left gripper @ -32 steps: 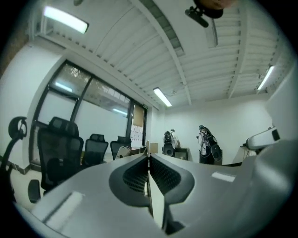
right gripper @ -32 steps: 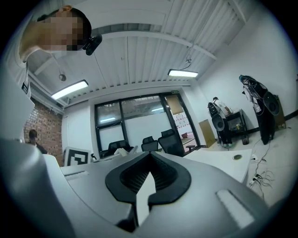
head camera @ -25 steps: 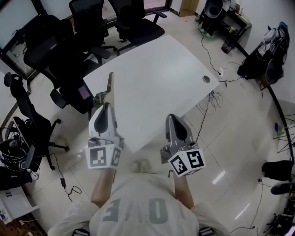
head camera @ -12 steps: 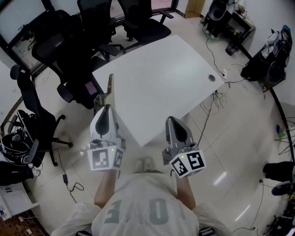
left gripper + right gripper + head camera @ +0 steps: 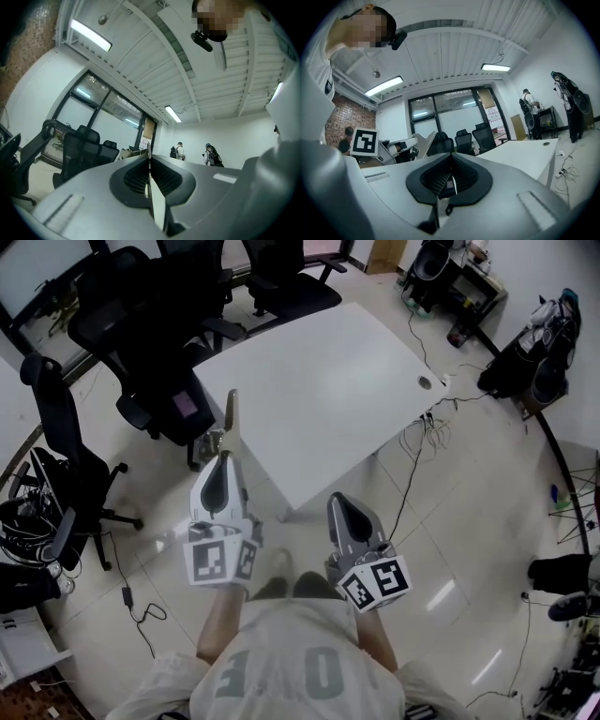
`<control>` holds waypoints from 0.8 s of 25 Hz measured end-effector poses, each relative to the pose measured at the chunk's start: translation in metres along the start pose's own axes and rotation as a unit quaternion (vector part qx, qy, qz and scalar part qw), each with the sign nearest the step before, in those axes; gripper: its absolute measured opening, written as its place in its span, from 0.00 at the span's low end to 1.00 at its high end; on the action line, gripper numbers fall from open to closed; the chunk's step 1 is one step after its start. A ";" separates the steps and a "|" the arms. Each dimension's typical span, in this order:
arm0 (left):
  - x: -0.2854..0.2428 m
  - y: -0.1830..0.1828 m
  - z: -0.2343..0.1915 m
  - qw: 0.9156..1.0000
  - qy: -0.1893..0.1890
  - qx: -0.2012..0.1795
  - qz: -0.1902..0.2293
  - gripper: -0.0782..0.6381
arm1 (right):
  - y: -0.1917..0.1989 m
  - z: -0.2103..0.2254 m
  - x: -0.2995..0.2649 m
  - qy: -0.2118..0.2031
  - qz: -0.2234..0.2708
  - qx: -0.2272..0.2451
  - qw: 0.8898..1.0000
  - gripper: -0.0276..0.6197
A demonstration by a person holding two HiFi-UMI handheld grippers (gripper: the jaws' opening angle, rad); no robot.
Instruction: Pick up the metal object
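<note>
Head view first: the left gripper [image 5: 223, 457] was clamped on the metal object [image 5: 230, 418], a long thin strip poking out ahead of the jaws, its far end lined up with the left edge of the white table [image 5: 319, 381]. The right gripper [image 5: 335, 500] hung just beside it over the tiled floor [image 5: 450, 521], well short of the table and carrying nothing. The tabletop itself looked bare but for a small round cable port [image 5: 424, 382] near the far right corner, with office chairs [image 5: 141, 324] crowded along its left side. Over to the left gripper view: both jaws were pressed tight onto the strip, seen edge-on as a pale sliver between them, aimed across the room with ceiling lights above and no surface under it. Right gripper view: jaws drawn together with nothing between them, the table off to the right, the left gripper and its angled strip off to the left. Judging from that, the pick-up looked done, the object held clear in the air, and little seemed left beyond keeping a firm hold
</note>
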State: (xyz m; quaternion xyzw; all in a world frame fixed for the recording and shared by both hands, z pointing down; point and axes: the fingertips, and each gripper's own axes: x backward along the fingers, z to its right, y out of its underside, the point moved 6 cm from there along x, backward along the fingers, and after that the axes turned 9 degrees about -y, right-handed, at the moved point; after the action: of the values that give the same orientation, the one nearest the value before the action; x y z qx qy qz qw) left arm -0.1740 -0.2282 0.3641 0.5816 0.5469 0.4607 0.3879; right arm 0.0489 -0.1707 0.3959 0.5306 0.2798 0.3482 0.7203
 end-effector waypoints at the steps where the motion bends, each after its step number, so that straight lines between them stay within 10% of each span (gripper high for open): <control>1: 0.010 -0.003 0.000 1.000 0.000 -0.002 0.005 0.11 | 0.000 -0.006 0.006 -0.001 0.002 0.006 1.000 0.06; 20: 0.350 -0.038 0.028 0.998 0.044 -0.045 0.014 0.11 | 0.046 -0.187 0.283 0.017 0.070 0.030 0.997 0.06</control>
State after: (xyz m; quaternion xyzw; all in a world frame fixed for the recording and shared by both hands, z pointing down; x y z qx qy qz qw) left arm -0.1659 0.1246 0.3593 0.5504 0.5340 0.5149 0.3832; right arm 0.0651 0.1703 0.3779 0.5643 0.2643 0.3982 0.6731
